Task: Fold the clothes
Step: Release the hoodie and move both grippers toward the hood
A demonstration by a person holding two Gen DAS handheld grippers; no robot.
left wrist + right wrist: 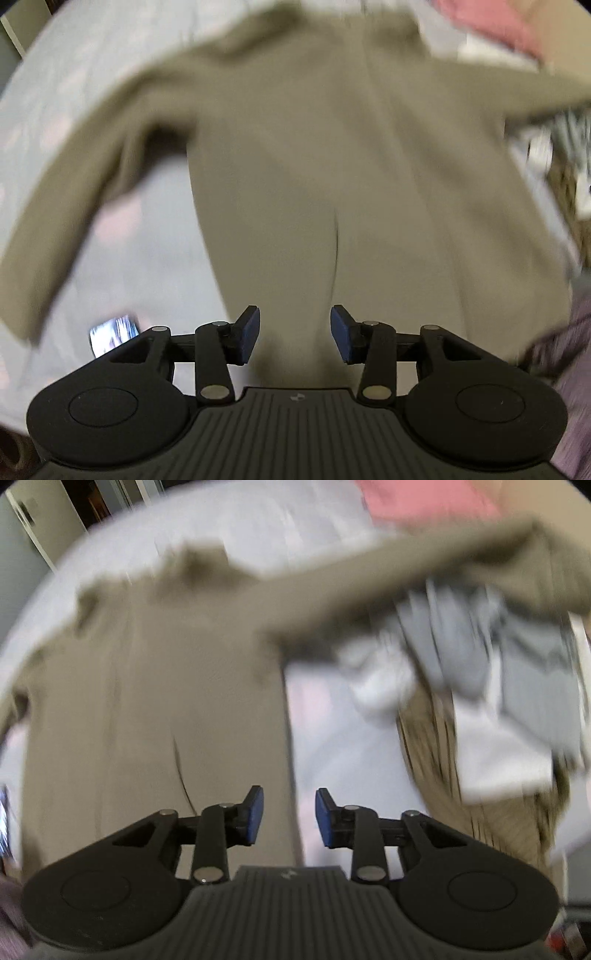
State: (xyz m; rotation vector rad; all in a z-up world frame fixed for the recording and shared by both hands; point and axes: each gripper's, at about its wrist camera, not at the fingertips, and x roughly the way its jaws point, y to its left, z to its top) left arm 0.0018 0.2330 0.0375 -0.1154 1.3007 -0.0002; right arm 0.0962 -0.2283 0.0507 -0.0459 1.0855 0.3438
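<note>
The left gripper (294, 339) and right gripper (289, 818) are both hanging part-open and empty above the bed (74, 74). The olive long-sleeved shirt (332, 166) is lying spread flat on the pale sheet, sleeves out, beside a heap of other clothes (498, 686). Laying out seems done; folding is starting. Next, each claw probably needs to be pinching a sleeve or side edge. No writing is readable through the blur.
</note>
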